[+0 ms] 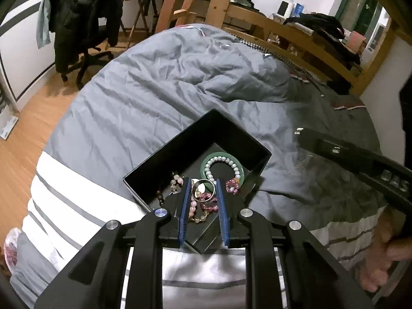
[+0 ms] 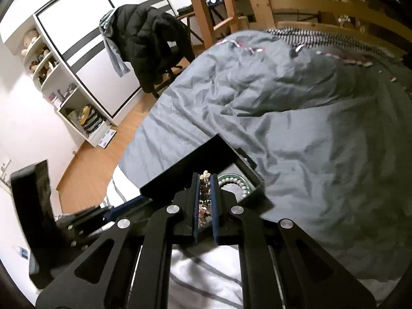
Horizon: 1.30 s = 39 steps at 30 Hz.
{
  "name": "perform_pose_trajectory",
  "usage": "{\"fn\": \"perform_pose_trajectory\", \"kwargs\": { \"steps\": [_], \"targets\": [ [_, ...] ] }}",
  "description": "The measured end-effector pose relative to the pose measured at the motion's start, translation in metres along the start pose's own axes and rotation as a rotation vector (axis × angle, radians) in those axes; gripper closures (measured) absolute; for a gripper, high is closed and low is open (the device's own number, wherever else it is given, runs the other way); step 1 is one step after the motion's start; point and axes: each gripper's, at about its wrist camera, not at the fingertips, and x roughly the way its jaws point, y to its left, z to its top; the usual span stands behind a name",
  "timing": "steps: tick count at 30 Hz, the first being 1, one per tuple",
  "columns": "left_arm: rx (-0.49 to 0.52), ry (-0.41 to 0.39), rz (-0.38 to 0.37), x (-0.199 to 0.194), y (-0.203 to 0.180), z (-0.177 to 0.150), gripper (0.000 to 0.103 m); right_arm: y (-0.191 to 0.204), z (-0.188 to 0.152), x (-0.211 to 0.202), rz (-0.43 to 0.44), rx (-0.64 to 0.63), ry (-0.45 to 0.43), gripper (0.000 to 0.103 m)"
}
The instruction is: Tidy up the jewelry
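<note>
Left gripper (image 1: 203, 188): angled down over the near corner of the black box (image 1: 164, 152), jaws narrowly parted with a silver ring (image 1: 203, 190) between the blue pads. The ring touches both pads, so it appears held. The tips sit above the box's contents.

Right gripper (image 2: 205, 180): also pointed down at the box (image 2: 180, 170) from the near side, jaws close together around a small pale ornament (image 2: 205, 176) with a dark beaded strand below it; grip appears closed on this piece.

Box contents: green bangle (image 1: 206, 163), pearl bracelet (image 1: 222, 159) lying inside the bangle's ring, pink bead bracelets (image 1: 206, 198) and a mixed bead strand (image 1: 177, 180) toward the near left.

Writing: raised letters reading "DAS" on the right gripper's black body (image 1: 395, 181), seen in the left view. No other legible text.

Edges and room: the box stands on a grey duvet (image 1: 154, 90) near the bed's foot, its near corner close to the white striped edge. Open duvet lies beyond and to the right of the box. A chair with a black jacket (image 1: 85, 13) stands well apart on the wood floor.
</note>
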Motion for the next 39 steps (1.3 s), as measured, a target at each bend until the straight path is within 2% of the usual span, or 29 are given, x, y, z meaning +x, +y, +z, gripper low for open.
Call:
{"fn": "perform_pose_trajectory", "kwargs": {
  "steps": [5,10,11,12,13,14,15,17,18,19,20,23,25,28,30,36,39],
  "targets": [
    [-0.030,0.023,-0.027,0.009,0.005,0.001,0.083,0.001,0.007,0.027,0.016,0.031,0.046,0.094],
    [-0.054,0.054,-0.023,0.019,0.008,-0.001,0.083,-0.003,0.007,0.050,0.044,0.086,0.099,0.092],
    [-0.055,0.055,-0.025,0.019,0.008,-0.001,0.079,-0.006,0.006,0.055,0.050,0.106,0.119,0.090],
    [-0.054,0.053,-0.021,0.019,0.008,-0.001,0.073,-0.008,0.006,0.058,0.056,0.122,0.134,0.085],
    [-0.053,0.045,-0.012,0.018,0.008,-0.001,0.055,-0.009,0.004,0.061,0.063,0.131,0.140,0.077],
    [-0.052,0.036,-0.007,0.016,0.007,0.000,0.040,-0.010,0.003,0.061,0.068,0.135,0.137,0.064],
    [-0.047,0.020,-0.007,0.013,0.006,0.000,0.037,-0.011,0.002,0.061,0.075,0.139,0.134,0.057],
    [-0.044,0.015,-0.023,0.011,0.006,0.000,0.034,-0.012,0.002,0.060,0.087,0.149,0.120,0.033],
    [-0.046,0.011,-0.034,0.009,0.005,0.000,0.031,-0.014,0.002,0.059,0.087,0.158,0.112,0.027],
    [-0.047,0.002,-0.031,0.007,0.005,0.000,0.023,-0.017,0.002,0.054,0.096,0.179,0.092,0.015],
    [-0.046,-0.012,-0.014,0.004,0.004,0.000,0.022,-0.019,0.003,0.051,0.107,0.199,0.074,0.012],
    [-0.042,-0.034,0.027,-0.009,0.003,-0.002,0.018,-0.023,0.006,0.040,0.112,0.217,0.050,0.011],
    [-0.028,-0.065,0.061,-0.024,0.001,-0.004,0.013,-0.022,0.007,0.032,0.091,0.205,0.044,0.008],
    [0.008,-0.089,0.106,-0.040,-0.004,-0.007,0.011,-0.016,0.006,0.018,0.062,0.167,0.027,0.004],
    [0.017,-0.103,0.141,-0.052,-0.004,-0.008,0.011,-0.008,0.005,0.009,0.010,0.112,0.020,0.004],
    [0.001,-0.122,0.184,-0.086,0.007,-0.016,0.011,0.017,-0.017,-0.020,-0.177,-0.070,0.022,0.004],
    [0.042,-0.115,0.226,-0.096,0.011,-0.029,0.011,0.025,-0.035,-0.029,-0.212,-0.119,0.055,0.004]
  ]
}}
